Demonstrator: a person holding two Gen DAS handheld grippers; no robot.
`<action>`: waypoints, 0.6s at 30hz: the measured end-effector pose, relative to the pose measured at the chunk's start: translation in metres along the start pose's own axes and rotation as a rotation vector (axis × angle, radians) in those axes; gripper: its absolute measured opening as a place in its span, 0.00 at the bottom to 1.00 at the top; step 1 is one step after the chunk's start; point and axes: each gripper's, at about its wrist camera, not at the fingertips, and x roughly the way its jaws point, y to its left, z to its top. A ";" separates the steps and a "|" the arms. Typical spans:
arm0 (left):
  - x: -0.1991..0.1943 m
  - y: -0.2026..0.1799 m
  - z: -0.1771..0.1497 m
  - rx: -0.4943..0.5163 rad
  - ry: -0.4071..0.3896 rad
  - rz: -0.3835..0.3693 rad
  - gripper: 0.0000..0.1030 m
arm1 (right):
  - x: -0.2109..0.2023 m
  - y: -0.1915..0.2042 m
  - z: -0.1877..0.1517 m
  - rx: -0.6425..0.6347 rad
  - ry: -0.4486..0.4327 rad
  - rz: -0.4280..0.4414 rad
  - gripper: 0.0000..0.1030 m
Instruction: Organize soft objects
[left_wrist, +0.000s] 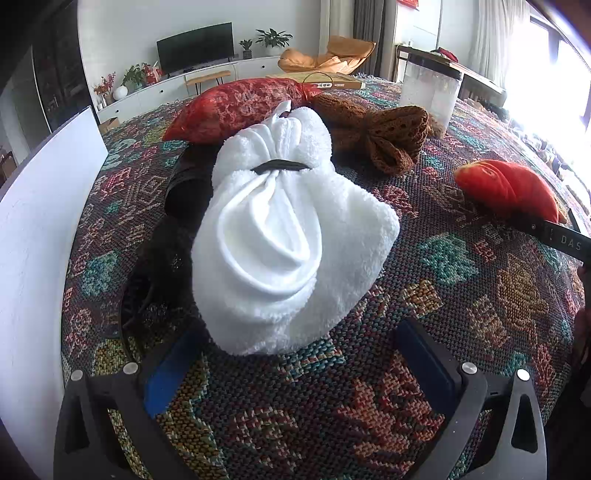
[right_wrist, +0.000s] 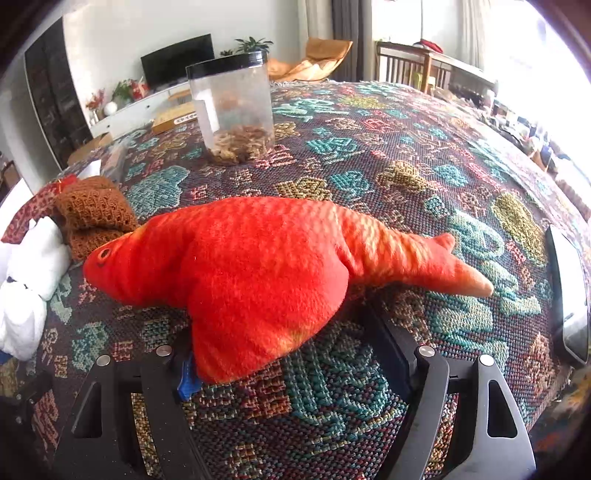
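A white fluffy towel bundle (left_wrist: 280, 236) tied with a black band lies on the patterned cloth, just ahead of my left gripper (left_wrist: 299, 358), which is open and empty with its fingers either side of the bundle's near end. A red plush fish (right_wrist: 258, 273) lies across the cloth in the right wrist view; my right gripper (right_wrist: 291, 339) is open, its fingers astride the fish's lower fin. The fish also shows in the left wrist view (left_wrist: 506, 190). A brown knitted piece (left_wrist: 391, 136) and a red patterned pouch (left_wrist: 236, 107) lie behind the bundle.
A clear jar with a black lid (right_wrist: 232, 110) holds brown bits at the back. A white panel (left_wrist: 40, 229) stands at the left. A dark object (left_wrist: 166, 229) lies under the bundle's left side. A phone (right_wrist: 569, 291) lies at the right edge. A flat box (left_wrist: 325, 83) lies far back.
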 end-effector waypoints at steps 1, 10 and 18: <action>0.000 0.000 0.000 0.000 0.000 0.000 1.00 | 0.001 0.001 0.000 -0.009 0.002 -0.008 0.78; 0.000 0.000 0.000 0.000 0.000 0.000 1.00 | 0.001 0.005 0.001 -0.031 0.007 -0.030 0.80; 0.000 0.001 0.000 0.001 0.000 -0.001 1.00 | 0.001 0.006 0.001 -0.029 0.007 -0.029 0.80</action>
